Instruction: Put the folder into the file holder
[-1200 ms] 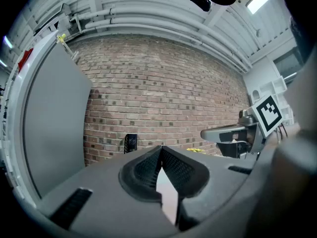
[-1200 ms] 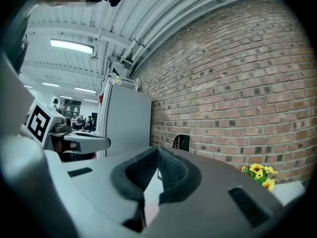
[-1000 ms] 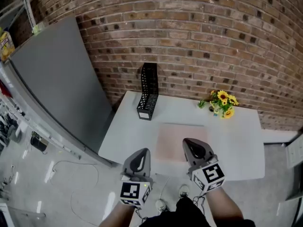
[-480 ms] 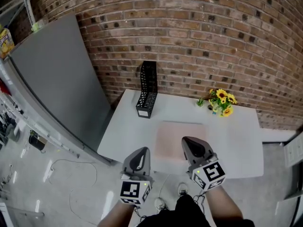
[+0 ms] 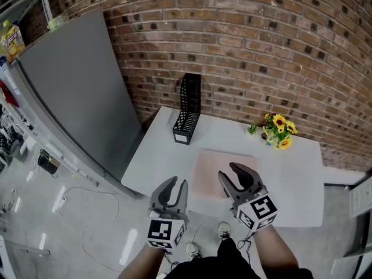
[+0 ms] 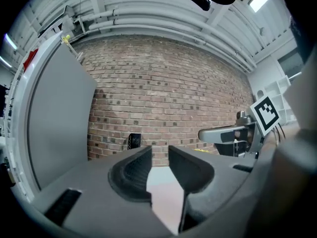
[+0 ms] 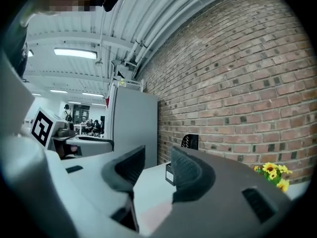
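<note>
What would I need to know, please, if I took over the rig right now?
Left tongs: opening, nothing between them, by the table's front edge.
Right tongs: opening, empty, over the folder's near end as the head view shows it.
Folder: lies flat on the table, not gripped.
Holder: upright at the far left corner, by the brick wall.
Done: nothing yet.
Left: grip the folder, carry it over and slot it into the holder.
</note>
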A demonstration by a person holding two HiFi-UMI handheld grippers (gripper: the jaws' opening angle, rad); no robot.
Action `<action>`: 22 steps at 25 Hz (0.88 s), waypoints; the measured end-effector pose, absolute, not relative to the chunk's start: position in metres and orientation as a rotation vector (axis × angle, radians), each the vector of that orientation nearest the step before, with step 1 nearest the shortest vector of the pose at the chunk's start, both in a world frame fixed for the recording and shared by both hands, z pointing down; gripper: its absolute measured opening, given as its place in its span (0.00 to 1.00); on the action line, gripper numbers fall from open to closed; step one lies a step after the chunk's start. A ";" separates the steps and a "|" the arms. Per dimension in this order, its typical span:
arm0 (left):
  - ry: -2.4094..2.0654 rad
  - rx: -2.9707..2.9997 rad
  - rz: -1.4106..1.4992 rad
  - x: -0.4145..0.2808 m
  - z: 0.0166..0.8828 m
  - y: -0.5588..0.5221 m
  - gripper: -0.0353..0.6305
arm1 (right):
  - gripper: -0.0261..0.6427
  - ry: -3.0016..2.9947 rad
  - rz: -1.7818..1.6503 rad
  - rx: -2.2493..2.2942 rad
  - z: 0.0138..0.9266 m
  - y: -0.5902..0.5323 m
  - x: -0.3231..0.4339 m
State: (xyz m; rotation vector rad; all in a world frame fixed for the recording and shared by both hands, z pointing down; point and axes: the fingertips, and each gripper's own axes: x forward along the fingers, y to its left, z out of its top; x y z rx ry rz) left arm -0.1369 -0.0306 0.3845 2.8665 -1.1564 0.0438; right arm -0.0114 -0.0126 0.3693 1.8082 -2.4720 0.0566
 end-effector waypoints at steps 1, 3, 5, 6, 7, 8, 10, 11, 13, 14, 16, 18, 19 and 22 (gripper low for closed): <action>-1.164 2.859 0.042 -0.135 0.386 -0.032 0.23 | 0.31 -2.480 0.055 1.789 0.370 -0.016 -0.010; -1.184 2.840 0.052 -0.131 0.389 -0.035 0.33 | 0.37 -2.499 0.053 1.745 0.371 -0.021 -0.009; -1.216 2.821 0.063 -0.128 0.392 -0.040 0.42 | 0.43 -2.518 0.047 1.695 0.373 -0.027 -0.008; -1.229 2.812 0.067 -0.126 0.392 -0.042 0.45 | 0.46 -2.527 0.044 1.670 0.374 -0.030 -0.007; -1.240 2.804 0.071 -0.124 0.393 -0.044 0.47 | 0.48 -2.534 0.041 1.646 0.374 -0.033 -0.007; -1.250 2.795 0.075 -0.122 0.393 -0.045 0.48 | 0.50 -2.541 0.039 1.623 0.375 -0.036 -0.006; -1.276 2.776 0.080 -0.118 0.394 -0.048 0.49 | 0.53 -2.557 0.038 1.580 0.376 -0.041 -0.002; -1.291 2.765 0.081 -0.115 0.395 -0.049 0.49 | 0.55 -2.565 0.037 1.561 0.377 -0.043 0.000; -1.319 2.738 0.083 -0.111 0.397 -0.050 0.49 | 0.55 -2.580 0.036 1.524 0.378 -0.048 0.005; -1.332 2.721 0.087 -0.109 0.400 -0.051 0.49 | 0.56 -2.587 0.036 1.504 0.379 -0.051 0.008; -1.349 2.678 0.106 -0.105 0.406 -0.051 0.49 | 0.56 -2.604 0.039 1.463 0.382 -0.057 0.013; -1.364 2.634 0.132 -0.102 0.414 -0.051 0.49 | 0.56 -2.621 0.045 1.421 0.386 -0.062 0.018; -1.377 2.618 0.137 -0.100 0.417 -0.051 0.49 | 0.56 -2.627 0.049 1.400 0.388 -0.065 0.020; -1.429 2.580 0.136 -0.095 0.423 -0.054 0.49 | 0.57 -2.644 0.059 1.339 0.395 -0.072 0.026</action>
